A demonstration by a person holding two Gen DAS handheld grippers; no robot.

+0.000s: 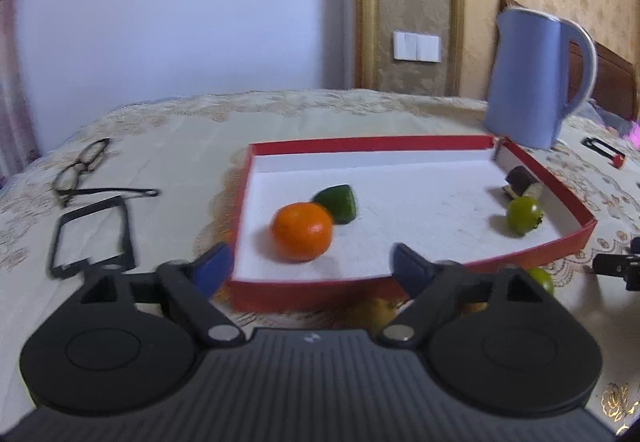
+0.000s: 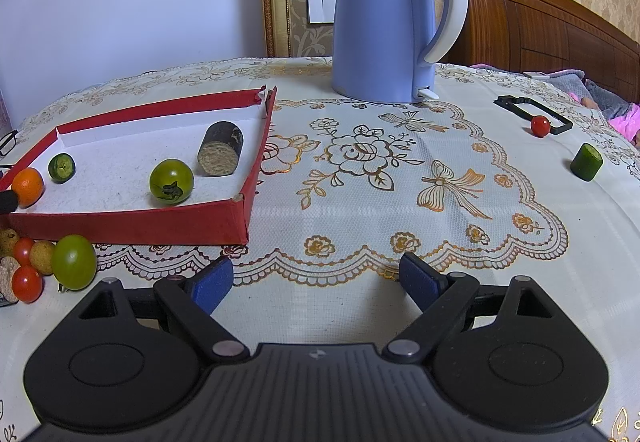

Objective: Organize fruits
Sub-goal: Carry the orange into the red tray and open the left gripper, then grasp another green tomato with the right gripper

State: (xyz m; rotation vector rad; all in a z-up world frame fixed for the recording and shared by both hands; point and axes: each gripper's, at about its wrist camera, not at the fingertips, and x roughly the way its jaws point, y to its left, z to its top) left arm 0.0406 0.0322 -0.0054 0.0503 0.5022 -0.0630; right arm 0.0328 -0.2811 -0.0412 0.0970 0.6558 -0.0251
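Observation:
A shallow red tray [image 1: 440, 141] [image 2: 132, 228] with a white floor holds an orange mandarin [image 1: 302, 231] [image 2: 27, 186], a green cucumber piece [image 1: 337, 202] [image 2: 62, 168], a green tomato [image 1: 523, 215] [image 2: 171, 182] and a dark cut cylinder [image 1: 522, 182] [image 2: 221, 153]. My left gripper [image 1: 312, 266] stands open at the tray's near rim, just short of the mandarin, with nothing between its blue pads. My right gripper [image 2: 316, 282] is open over the bare tablecloth. Outside the tray lie a green tomato [image 2: 73, 261], two red cherry tomatoes [image 2: 26, 283] and yellowish fruits [image 2: 42, 256].
A blue kettle [image 2: 384, 14] [image 1: 528, 78] stands behind the tray. A red cherry tomato [image 2: 540, 125] by a black frame [image 2: 532, 110] and a green cucumber piece [image 2: 586, 161] lie at the far right. Spectacles [image 1: 80, 166] and another black frame [image 1: 92, 238] lie left of the tray.

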